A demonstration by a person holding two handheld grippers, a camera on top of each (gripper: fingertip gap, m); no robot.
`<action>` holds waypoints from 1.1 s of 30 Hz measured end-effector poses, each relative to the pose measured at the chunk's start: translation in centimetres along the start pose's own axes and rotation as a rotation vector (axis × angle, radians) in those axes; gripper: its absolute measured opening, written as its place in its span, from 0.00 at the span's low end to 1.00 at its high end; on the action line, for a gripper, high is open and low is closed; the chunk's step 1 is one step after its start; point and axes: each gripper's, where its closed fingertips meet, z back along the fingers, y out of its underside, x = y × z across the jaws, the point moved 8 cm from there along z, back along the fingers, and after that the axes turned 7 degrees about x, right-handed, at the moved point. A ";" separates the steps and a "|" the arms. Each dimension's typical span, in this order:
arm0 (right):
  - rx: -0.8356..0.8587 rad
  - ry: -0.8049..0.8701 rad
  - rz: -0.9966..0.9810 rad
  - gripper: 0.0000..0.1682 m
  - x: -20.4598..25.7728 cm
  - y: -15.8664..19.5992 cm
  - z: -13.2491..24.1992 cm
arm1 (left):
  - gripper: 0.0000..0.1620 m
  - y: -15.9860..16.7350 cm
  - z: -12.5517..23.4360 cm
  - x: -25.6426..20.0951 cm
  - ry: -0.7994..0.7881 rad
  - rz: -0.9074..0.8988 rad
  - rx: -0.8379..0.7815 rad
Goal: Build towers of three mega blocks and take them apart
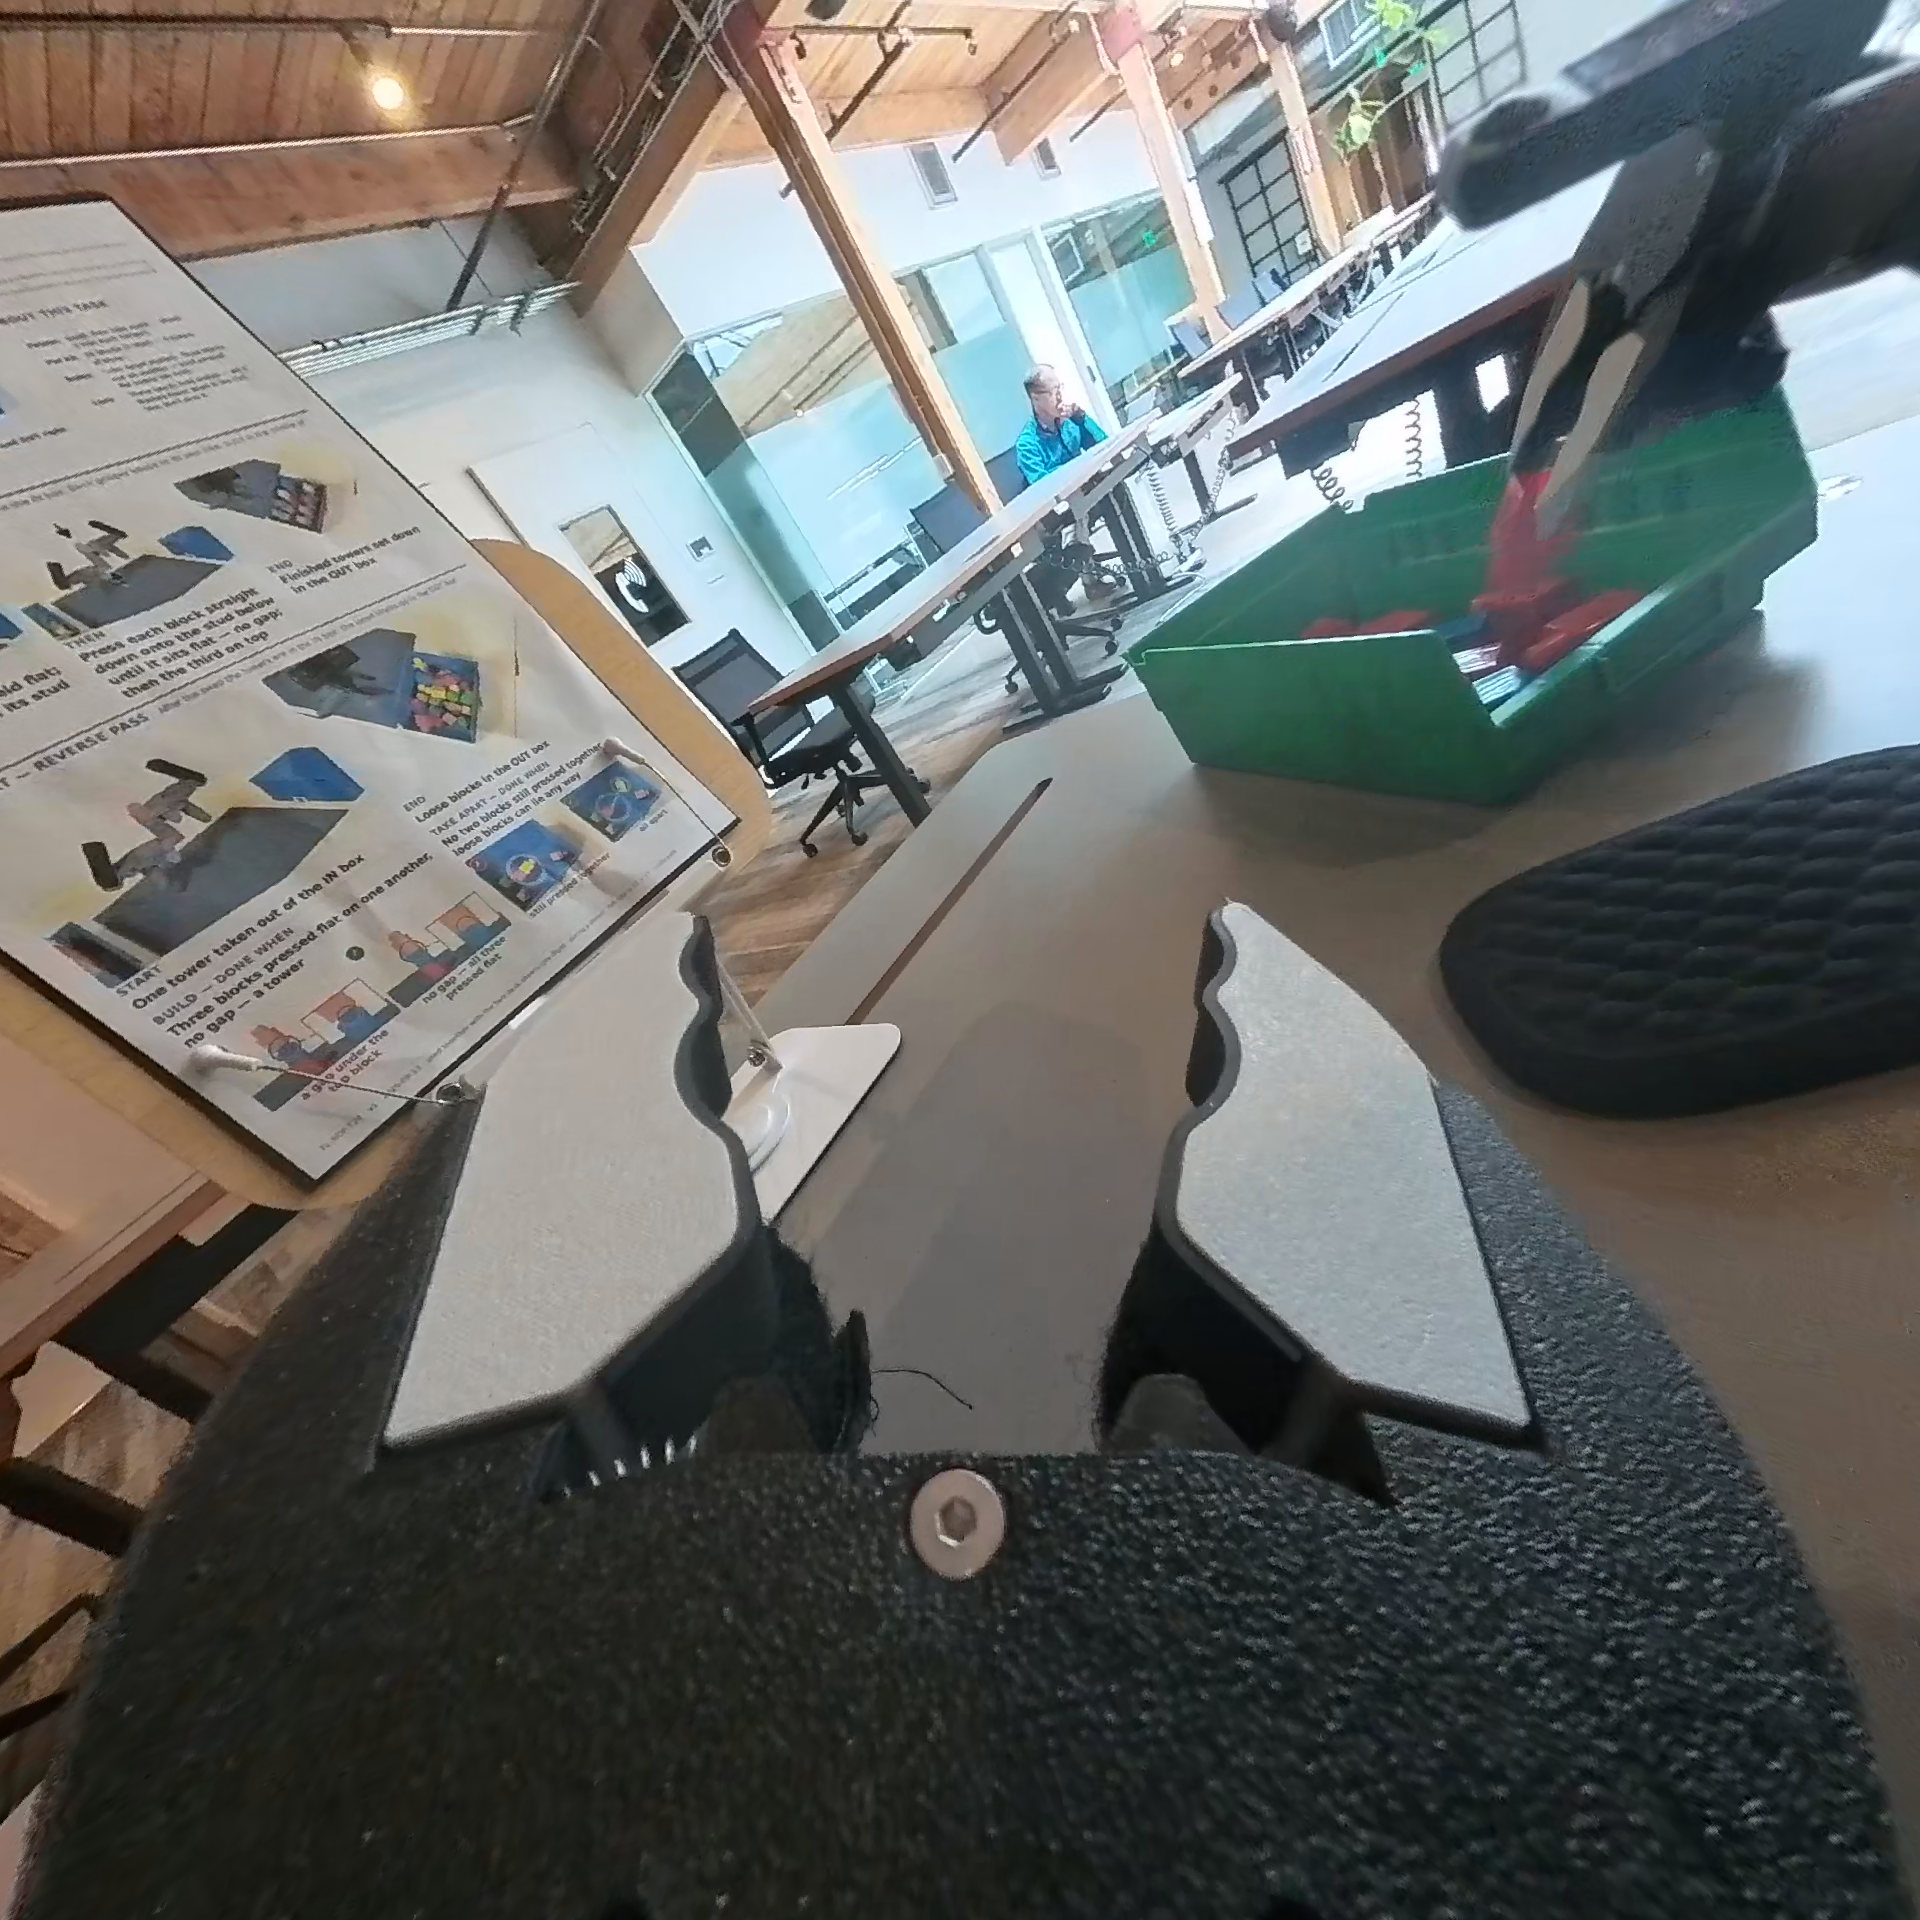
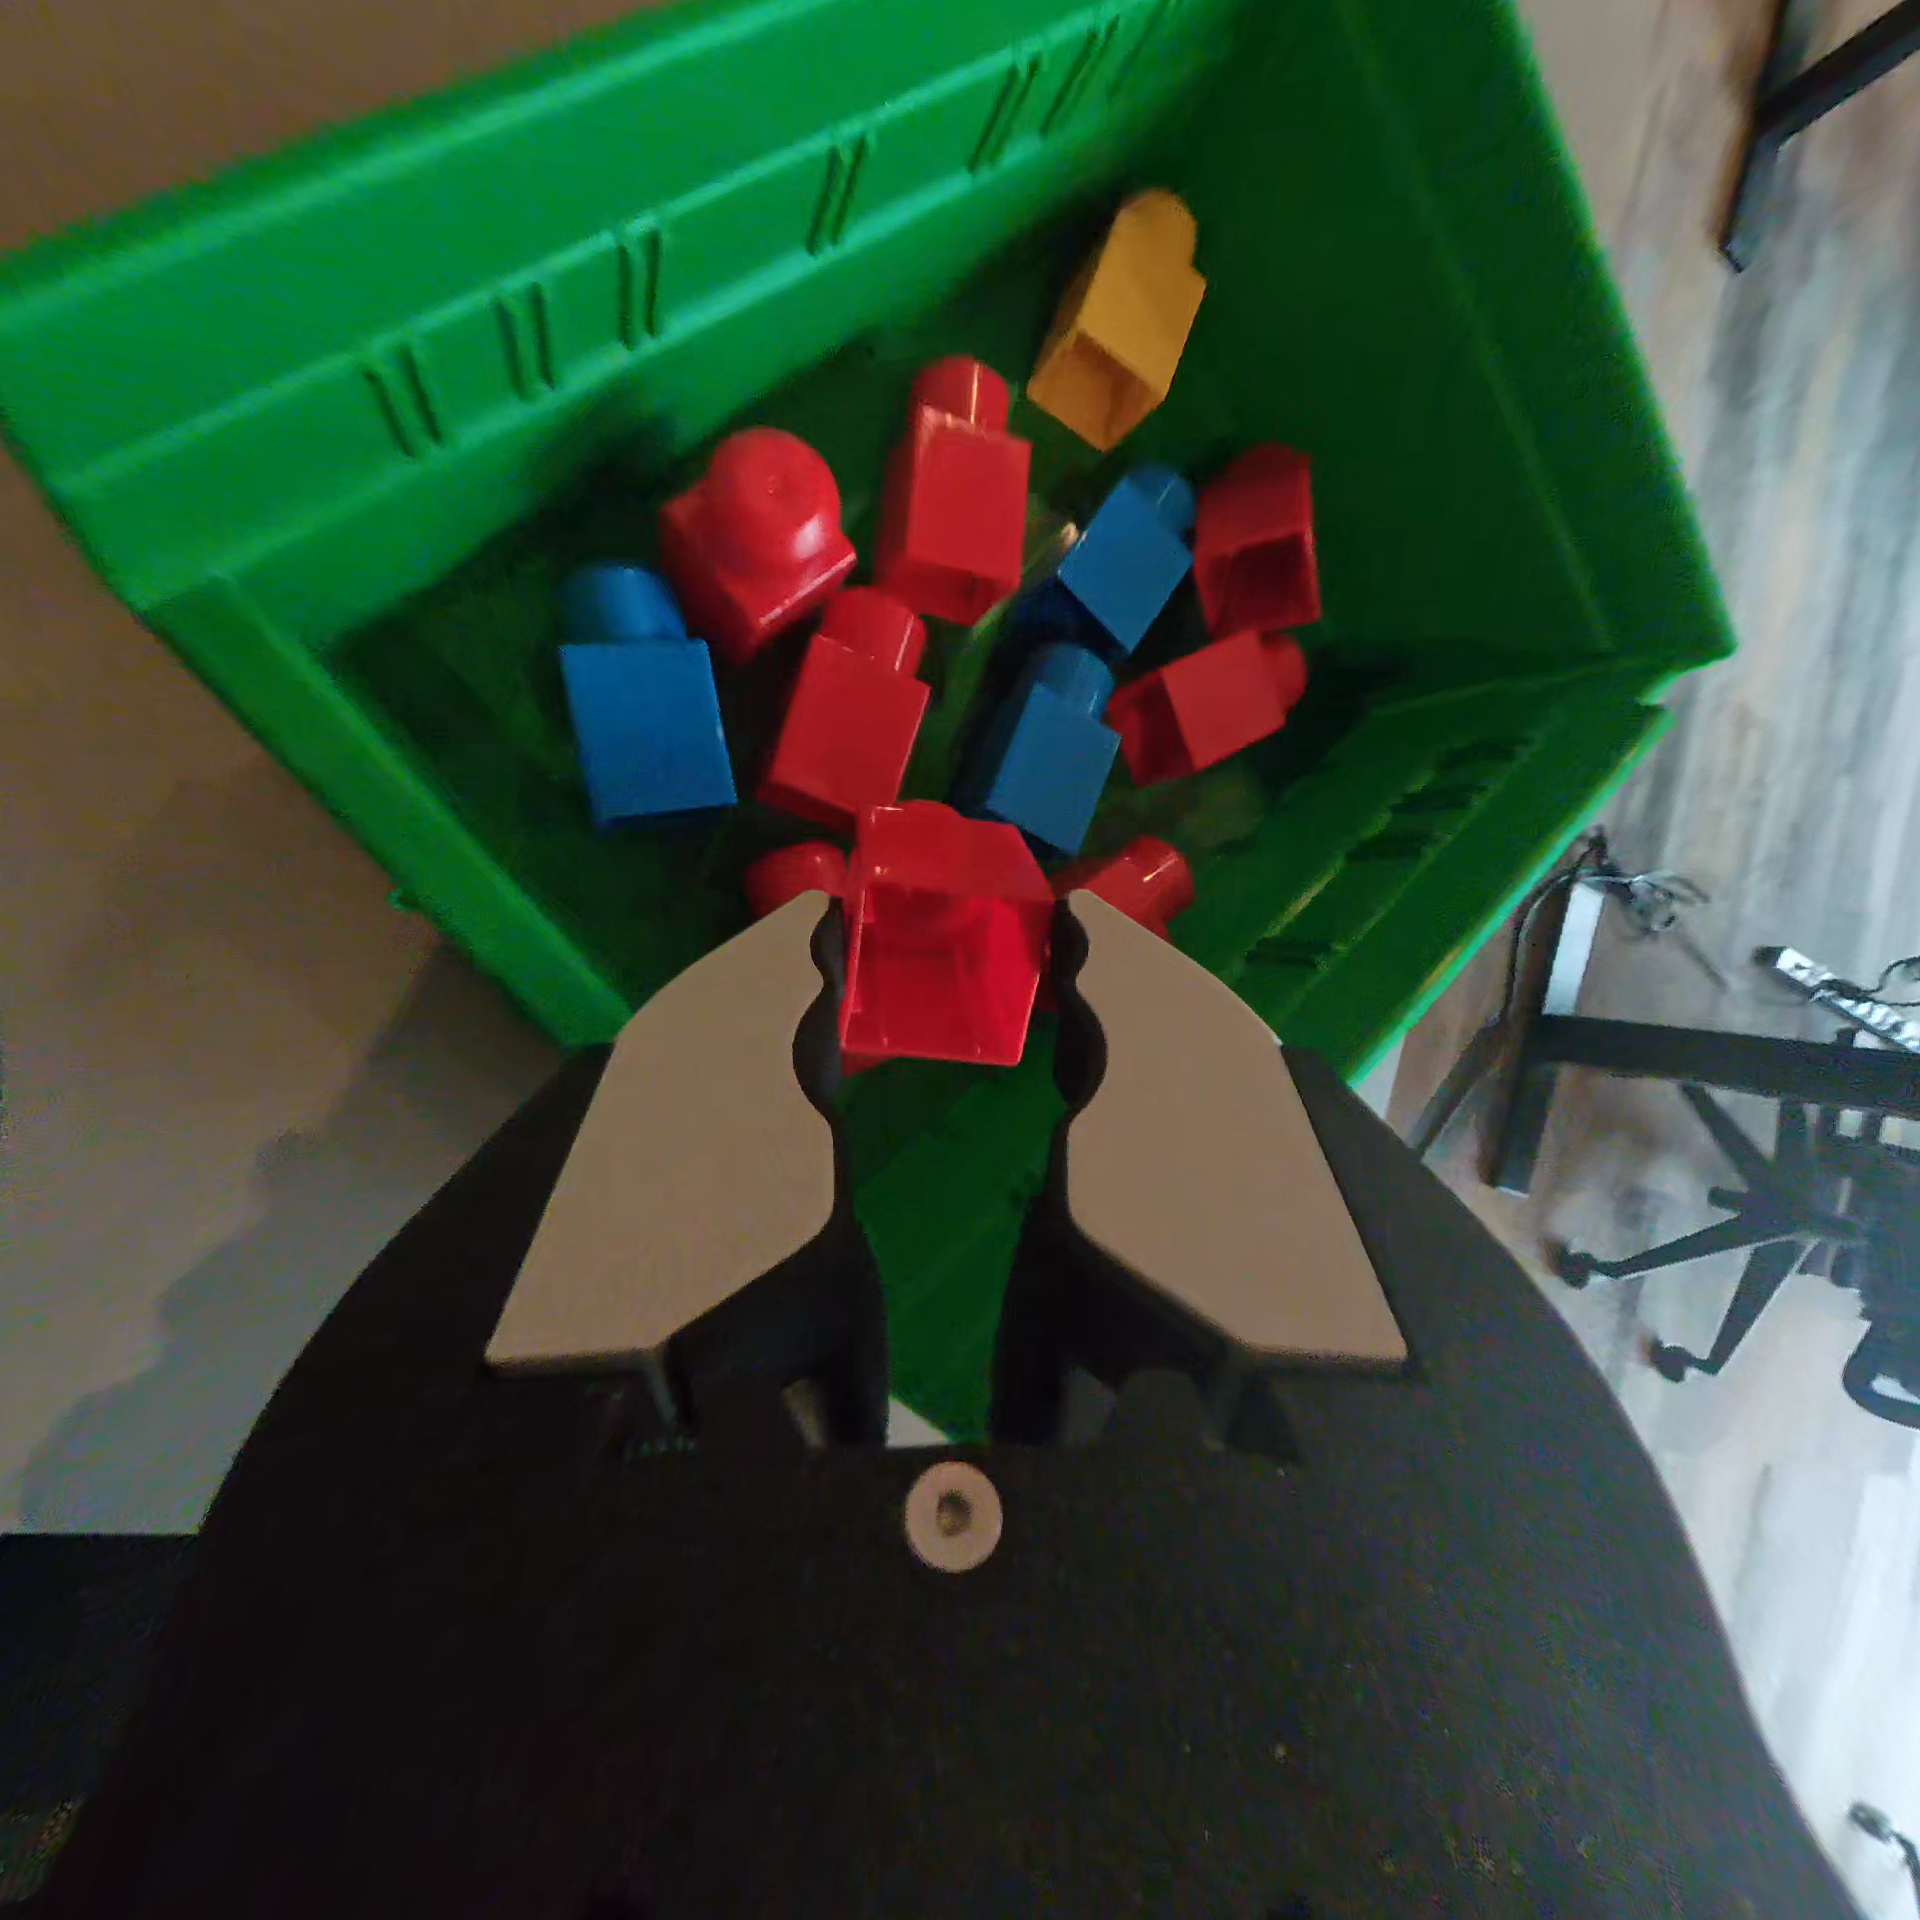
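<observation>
Blocks fill the green bin [image 2: 312,343], a loose heap of red and blue ones on its floor with a single yellow block [image 2: 1122,322] lying toward one o'clock of the pile. The right gripper [image 2: 940,914] points down into that bin with its two grey fingers pinched against the sides of a red block [image 2: 940,935], hollow underside turned up toward the camera, held above the others. A blue block [image 2: 644,717] lies at ten o'clock of the held one. From the left wrist view, the left gripper [image 1: 956,935] sits low over the grey table [image 1: 1039,1039], fingers spread wide with nothing between them. The bin is up at two o'clock from it, well apart, and a black textured mat [image 1: 1704,935] lies nearer, at three o'clock. An instruction board [image 1: 260,675] on a stand leans at ten o'clock.
</observation>
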 end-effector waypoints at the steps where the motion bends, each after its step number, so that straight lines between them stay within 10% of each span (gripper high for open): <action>1: 0.018 -0.018 -0.007 0.22 -0.3 0.1 -0.6 | 0.54 0.0 0.0 0.0 0.000 0.000 0.002; 33: 0.279 -0.106 -0.016 0.25 -2.1 -1.1 -6.1 | 0.53 0.3 -0.1 -0.1 -0.003 -0.043 0.045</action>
